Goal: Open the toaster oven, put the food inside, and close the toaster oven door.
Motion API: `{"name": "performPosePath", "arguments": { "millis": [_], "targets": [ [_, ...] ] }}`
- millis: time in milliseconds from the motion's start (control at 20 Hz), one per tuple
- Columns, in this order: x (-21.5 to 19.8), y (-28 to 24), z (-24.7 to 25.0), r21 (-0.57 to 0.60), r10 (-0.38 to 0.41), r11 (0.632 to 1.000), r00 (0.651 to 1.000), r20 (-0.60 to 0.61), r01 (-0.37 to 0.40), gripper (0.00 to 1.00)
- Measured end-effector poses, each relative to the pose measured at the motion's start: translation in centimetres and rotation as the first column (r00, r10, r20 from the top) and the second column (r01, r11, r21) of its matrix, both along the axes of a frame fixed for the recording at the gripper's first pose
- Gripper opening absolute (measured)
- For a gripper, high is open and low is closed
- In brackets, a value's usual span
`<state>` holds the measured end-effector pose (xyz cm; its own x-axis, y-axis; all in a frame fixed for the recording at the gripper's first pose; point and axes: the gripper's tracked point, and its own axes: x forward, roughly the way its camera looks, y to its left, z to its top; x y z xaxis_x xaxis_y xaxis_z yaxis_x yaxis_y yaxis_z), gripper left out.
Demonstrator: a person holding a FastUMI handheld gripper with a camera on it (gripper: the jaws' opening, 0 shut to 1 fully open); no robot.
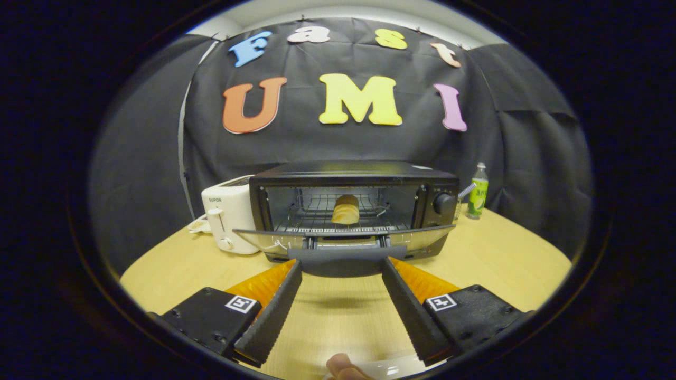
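Gripper view, one entry: claw (341, 266) spread wide, holding nothing, fingertips touching the door handle (346, 259) at 12 o'clock. Door (343, 238) lies flat open, long axis 9-to-3. Food (345, 210) sits on the oven (353, 211) rack, beyond. Closing remains, likely lifting upward.

Lowered oven door (343, 240) just ahead of claw (342, 265)

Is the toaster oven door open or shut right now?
Open. The toaster oven door hangs folded down, baring the rack and the food on it. The hand-held gripper is open, its fingertips at the door's handle.
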<state>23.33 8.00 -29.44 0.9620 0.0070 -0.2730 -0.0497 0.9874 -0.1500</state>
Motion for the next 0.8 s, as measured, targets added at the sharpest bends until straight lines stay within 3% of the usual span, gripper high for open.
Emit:
{"name": "performPosePath", "arguments": {
  "millis": [400,600,800],
  "targets": [
    [-1.5,1.5,0.4,0.037,0.051,0.998,0.998,-0.033,-0.050,1.00],
    [-4.3,1.8,6.5,0.016,0.078,0.997,0.996,0.050,-0.079,1.00],
    [-9.5,1.3,15.9,-0.004,0.114,0.993,0.980,0.160,-0.115,1.00]
  ]
}}
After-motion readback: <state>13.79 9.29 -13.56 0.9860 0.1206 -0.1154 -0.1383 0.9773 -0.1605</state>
